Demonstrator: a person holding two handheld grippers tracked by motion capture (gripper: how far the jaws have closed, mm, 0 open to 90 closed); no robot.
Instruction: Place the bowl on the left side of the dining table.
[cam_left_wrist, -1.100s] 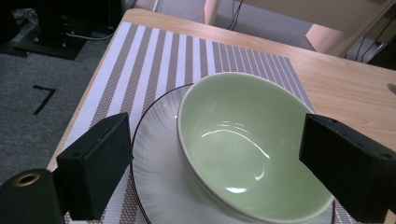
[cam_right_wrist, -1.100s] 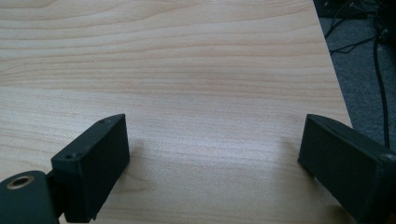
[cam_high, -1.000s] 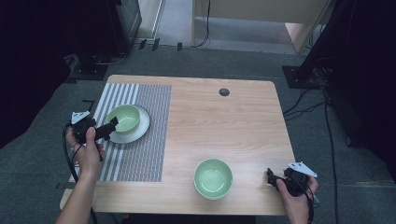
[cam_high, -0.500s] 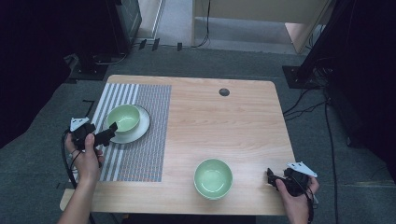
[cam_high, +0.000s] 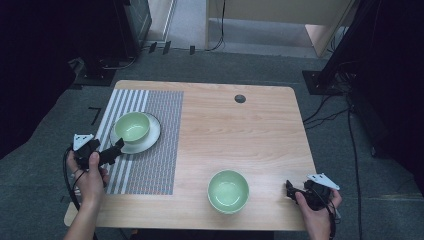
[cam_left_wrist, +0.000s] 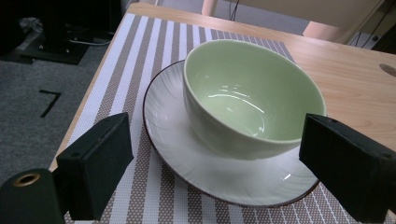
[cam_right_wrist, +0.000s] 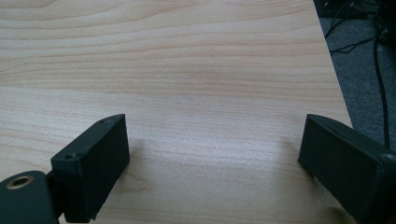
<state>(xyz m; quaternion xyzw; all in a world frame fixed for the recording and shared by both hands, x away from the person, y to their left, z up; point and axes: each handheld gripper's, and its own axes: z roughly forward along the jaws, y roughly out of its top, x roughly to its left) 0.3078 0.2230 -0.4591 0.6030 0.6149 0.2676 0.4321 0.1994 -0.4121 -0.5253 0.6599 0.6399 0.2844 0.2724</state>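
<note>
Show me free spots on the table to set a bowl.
Bare wood between the striped mat and the table's right edge, beyond the loose bowl. The mat's near half is free too. Crowded: bowl on plate beside the left tongs.

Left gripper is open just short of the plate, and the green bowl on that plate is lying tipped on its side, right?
Not quite. The green bowl stands upright on the plate, as the left gripper view shows. The rest holds: the left gripper is open just short of the plate.

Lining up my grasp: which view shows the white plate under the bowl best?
The left gripper view: the white plate shows close, with its dark rim, under the green bowl. The high view shows it small.
</note>
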